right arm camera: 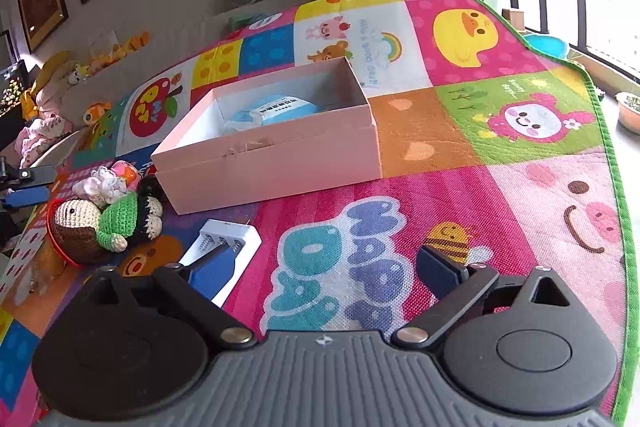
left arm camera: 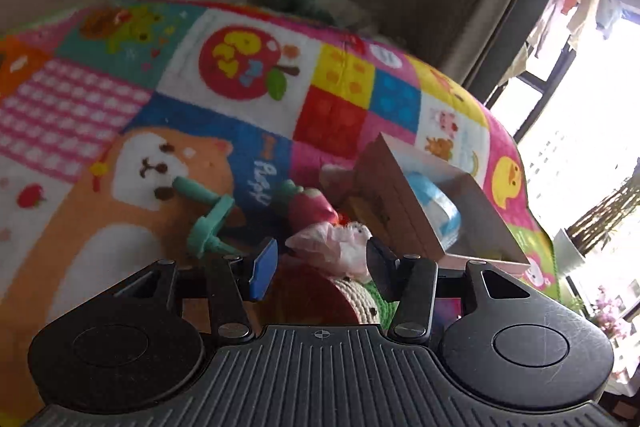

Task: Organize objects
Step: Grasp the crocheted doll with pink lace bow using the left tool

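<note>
An open pink cardboard box [right arm camera: 280, 155] sits on a colourful play mat [right arm camera: 500, 211]; a blue and white packet [right arm camera: 276, 111] lies inside it. The box also shows in the left wrist view [left arm camera: 404, 203]. My left gripper [left arm camera: 324, 263] is open, its jaws on either side of a small pink and white frilly toy [left arm camera: 340, 243], just above a crocheted doll [left arm camera: 344, 299]. My right gripper [right arm camera: 328, 263] is open and empty, low over the mat in front of the box. A white battery charger [right arm camera: 224, 247] lies by its left finger. The crocheted doll [right arm camera: 100, 227] lies left of the box.
A teal plastic toy [left arm camera: 208, 215] and a red and pink toy [left arm camera: 312, 207] lie on the mat left of the box. Plush toys [right arm camera: 52, 131] line the wall at far left. The mat's green edge [right arm camera: 616, 155] runs along the right, with bowls [right arm camera: 630, 111] beyond it.
</note>
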Action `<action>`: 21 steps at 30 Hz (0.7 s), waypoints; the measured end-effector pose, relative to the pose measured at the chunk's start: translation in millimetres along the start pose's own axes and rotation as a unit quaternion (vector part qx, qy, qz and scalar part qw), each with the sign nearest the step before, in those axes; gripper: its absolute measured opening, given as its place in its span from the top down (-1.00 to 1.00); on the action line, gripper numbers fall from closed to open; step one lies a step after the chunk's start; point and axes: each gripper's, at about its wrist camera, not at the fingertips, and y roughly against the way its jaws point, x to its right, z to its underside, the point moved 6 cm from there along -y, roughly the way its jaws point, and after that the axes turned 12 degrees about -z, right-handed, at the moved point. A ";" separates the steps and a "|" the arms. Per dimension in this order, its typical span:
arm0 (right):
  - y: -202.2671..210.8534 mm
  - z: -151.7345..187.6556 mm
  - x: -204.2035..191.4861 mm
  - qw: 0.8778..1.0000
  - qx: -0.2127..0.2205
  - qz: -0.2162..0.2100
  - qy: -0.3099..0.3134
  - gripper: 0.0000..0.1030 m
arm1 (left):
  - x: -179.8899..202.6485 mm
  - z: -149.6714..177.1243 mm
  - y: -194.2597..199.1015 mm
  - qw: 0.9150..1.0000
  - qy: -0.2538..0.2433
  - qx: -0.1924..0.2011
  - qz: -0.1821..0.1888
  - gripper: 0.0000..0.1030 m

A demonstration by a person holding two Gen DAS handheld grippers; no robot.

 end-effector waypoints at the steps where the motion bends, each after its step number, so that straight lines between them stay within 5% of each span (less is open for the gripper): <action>1: 0.3 0.1 0.7 1.000 0.001 0.000 -0.002 -0.90 | 4.5 5.4 -3.9 1.000 -0.008 -0.017 0.009 -0.05; 5: -1.3 -0.3 0.3 1.000 -0.002 -0.002 -0.003 -0.92 | 38.9 35.2 12.7 0.989 -0.130 -0.047 0.050 -0.09; 8: -4.3 0.6 -1.0 1.000 -0.010 -0.003 -0.002 -0.92 | 53.0 44.8 20.8 0.983 -0.173 -0.047 0.041 -0.15; 12: -4.7 1.4 -2.1 1.000 -0.010 -0.002 0.001 -0.94 | 57.5 40.6 3.6 0.984 -0.167 -0.054 0.010 -0.29; 18: -6.1 2.3 -3.7 1.000 -0.014 -0.002 0.001 -0.97 | 60.2 44.5 -50.5 0.982 -0.105 -0.154 0.021 -0.37; 21: -5.2 2.1 -3.1 1.000 -0.011 -0.004 -0.001 -1.00 | 70.9 52.2 -47.7 0.979 -0.134 -0.149 0.018 -0.30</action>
